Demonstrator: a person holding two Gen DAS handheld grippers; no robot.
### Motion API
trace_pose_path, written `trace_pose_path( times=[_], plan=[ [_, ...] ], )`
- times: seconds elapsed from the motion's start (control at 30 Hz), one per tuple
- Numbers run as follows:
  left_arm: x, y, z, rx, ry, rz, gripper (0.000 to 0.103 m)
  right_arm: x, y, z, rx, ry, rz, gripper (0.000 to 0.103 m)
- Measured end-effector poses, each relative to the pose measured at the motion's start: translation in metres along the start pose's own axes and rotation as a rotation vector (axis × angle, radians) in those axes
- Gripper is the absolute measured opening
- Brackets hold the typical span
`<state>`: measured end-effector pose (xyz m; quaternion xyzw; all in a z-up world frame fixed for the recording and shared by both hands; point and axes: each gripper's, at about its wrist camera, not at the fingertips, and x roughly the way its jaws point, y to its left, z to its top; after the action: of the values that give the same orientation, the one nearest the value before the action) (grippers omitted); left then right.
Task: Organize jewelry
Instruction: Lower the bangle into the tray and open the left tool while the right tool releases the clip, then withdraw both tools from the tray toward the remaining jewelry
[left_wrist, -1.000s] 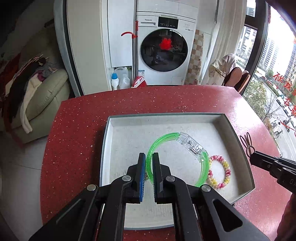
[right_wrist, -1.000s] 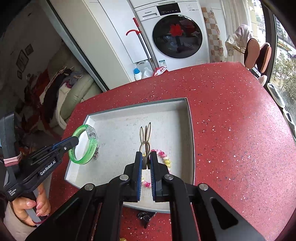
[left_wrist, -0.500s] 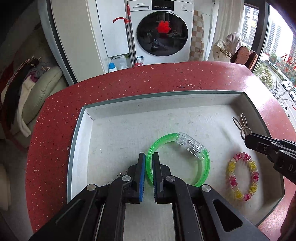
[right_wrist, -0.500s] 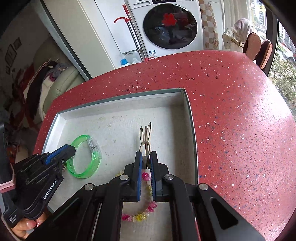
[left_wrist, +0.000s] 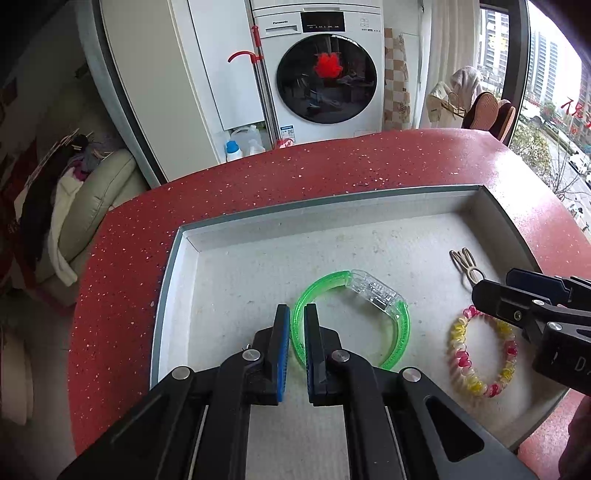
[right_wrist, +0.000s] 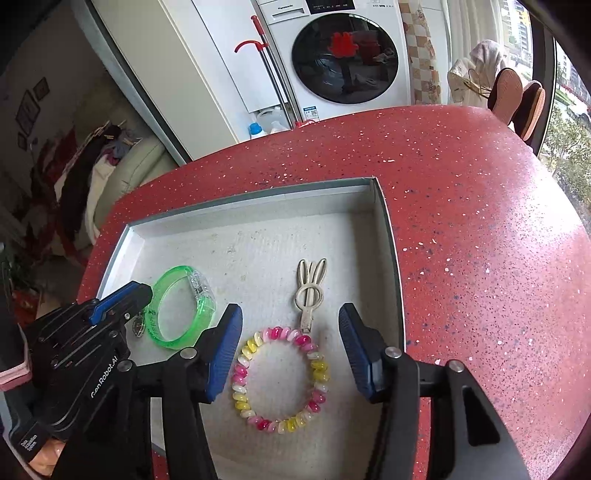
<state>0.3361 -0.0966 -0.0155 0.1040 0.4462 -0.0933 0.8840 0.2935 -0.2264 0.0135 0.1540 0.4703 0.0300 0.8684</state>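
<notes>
In the left wrist view, the left gripper (left_wrist: 294, 314) has its jaws drawn narrow on the near-left rim of a translucent green bangle (left_wrist: 400, 325), which carries a clear plastic block on its far side and lies in the middle of a shallow grey tray (left_wrist: 332, 214). To the right of the bangle, apart from it, lies a bracelet (left_wrist: 458, 354) of pink, yellow and clear beads, and beyond that a cream rabbit-eared hair clip (left_wrist: 466, 264) near the tray's right wall. The right gripper (left_wrist: 493, 286) reaches in from the right above the beads; whether it is parted cannot be told from here. The tray sits on a round red speckled table (left_wrist: 332, 166), with bare red surface on its left and far sides; past the table stand a white washing machine (left_wrist: 325, 70) and a pale sofa (left_wrist: 92, 199) heaped with clothes. In the right wrist view, the right gripper (right_wrist: 290, 319) has its jaws spread wide with nothing between them, poised over the bracelet (right_wrist: 317, 365), while the hair clip (right_wrist: 309, 291) lies just beyond, its tail touching or nearly touching the far beads. The green bangle (right_wrist: 201, 306) sits to the left, pinched at its left rim by the left gripper (right_wrist: 142, 293). The tray's right wall (right_wrist: 388, 236) runs close beside the right finger, and beyond it the red table (right_wrist: 480, 221) stretches broad to the right.
</notes>
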Motion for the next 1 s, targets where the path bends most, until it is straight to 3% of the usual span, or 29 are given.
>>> trace_pose_path(
  times=[0.6,0.67,0.7,0.77,1.0],
  plan=[
    [-0.050,0.026,-0.023,-0.074,-0.039,-0.038,0.027,-0.064,0.022,-0.026,0.005,-0.085,0.045,0.063],
    [-0.057,0.030,-0.027,-0.082,-0.041,-0.038,0.085,-0.071,0.025,-0.033,-0.003,-0.090,0.047,0.063],
    [-0.062,0.033,-0.031,-0.096,-0.051,-0.016,0.103,-0.074,0.026,-0.036,-0.008,-0.094,0.043,0.063],
    [-0.076,0.036,-0.035,-0.098,-0.112,0.011,0.103,-0.080,0.028,-0.044,-0.016,-0.100,0.037,0.070],
    [-0.108,0.040,-0.055,-0.087,-0.143,0.041,0.103,-0.110,0.037,-0.075,-0.046,-0.152,0.055,0.090]
  ],
)
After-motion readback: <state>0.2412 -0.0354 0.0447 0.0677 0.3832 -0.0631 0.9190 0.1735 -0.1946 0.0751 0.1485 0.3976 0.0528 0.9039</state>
